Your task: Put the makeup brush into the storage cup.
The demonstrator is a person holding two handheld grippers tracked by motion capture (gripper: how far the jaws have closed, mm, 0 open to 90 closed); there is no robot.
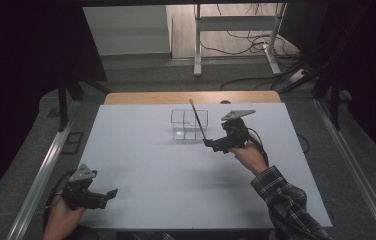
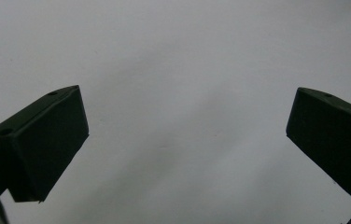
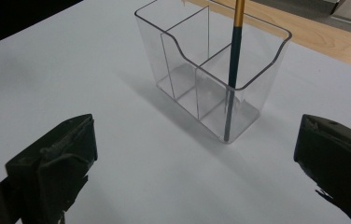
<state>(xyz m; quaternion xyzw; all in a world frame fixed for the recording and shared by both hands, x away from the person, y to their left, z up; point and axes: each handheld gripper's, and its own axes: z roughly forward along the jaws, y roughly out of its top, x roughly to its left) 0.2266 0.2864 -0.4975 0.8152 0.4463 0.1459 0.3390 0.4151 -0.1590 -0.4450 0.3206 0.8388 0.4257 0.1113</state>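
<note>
A clear plastic organizer (image 1: 188, 125) with several compartments stands on the white table top (image 1: 146, 165), toward the back middle. A thin black brush with a gold upper handle (image 1: 196, 116) stands tilted in one of its corner compartments. In the right gripper view the organizer (image 3: 187, 60) and the brush (image 3: 233, 56) lie just ahead of my right gripper (image 3: 197, 137), which is open and holds nothing. From above, the right gripper (image 1: 212, 144) hovers just right of and in front of the organizer. My left gripper (image 1: 110, 193) rests open near the front left corner, facing bare table (image 2: 185, 107).
A strip of wooden table (image 1: 191, 97) shows behind the white top. Farther back on the floor are white desk legs (image 1: 197, 45) and loose cables (image 1: 246, 45). Metal rails (image 1: 41, 170) run along both sides of the table.
</note>
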